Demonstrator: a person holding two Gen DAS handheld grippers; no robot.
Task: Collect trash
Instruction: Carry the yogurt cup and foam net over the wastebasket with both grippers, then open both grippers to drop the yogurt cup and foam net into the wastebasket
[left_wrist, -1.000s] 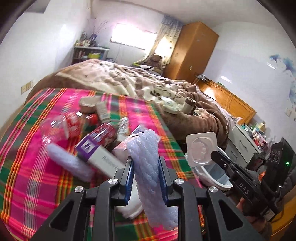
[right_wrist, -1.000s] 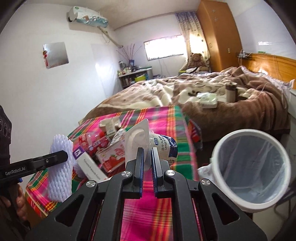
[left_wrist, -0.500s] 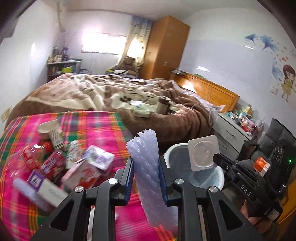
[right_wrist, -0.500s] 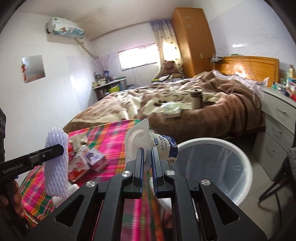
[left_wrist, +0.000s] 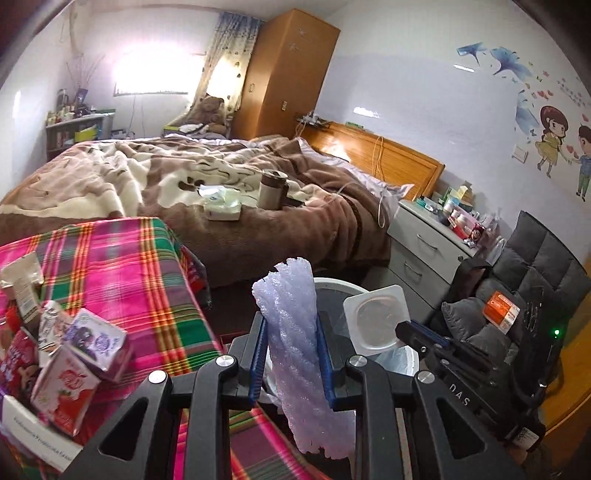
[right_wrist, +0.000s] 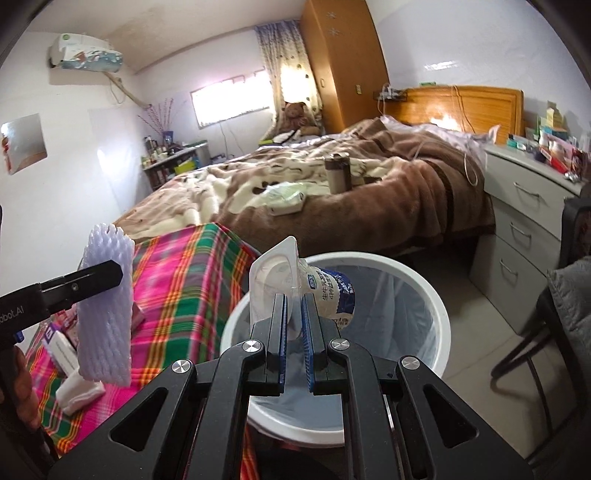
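Over the bin (right_wrist: 436, 295), the right tool (right_wrist: 294, 317) had swung across from the surface (left_wrist: 110, 266), jaws clamped on the cup (right_wrist: 328, 295). The left tool (left_wrist: 291, 354) followed, gripping the foam net (left_wrist: 299, 343) near the bin's rim. Both items looked ready for release; cartons (left_wrist: 70, 373) remained on the surface.

L gripper (left_wrist: 291, 354) closed, blue pads (left_wrist: 257, 354) pinching something upright between them, fingers pointing fwd, roughly level; R gripper (right_wrist: 294, 325) closed too, pads (right_wrist: 282, 332) nearly together w/ a thin gap, clamped on an item; both held close side by side, R just right of L; bit of L hand (right_wrist: 16, 373) visible at grip
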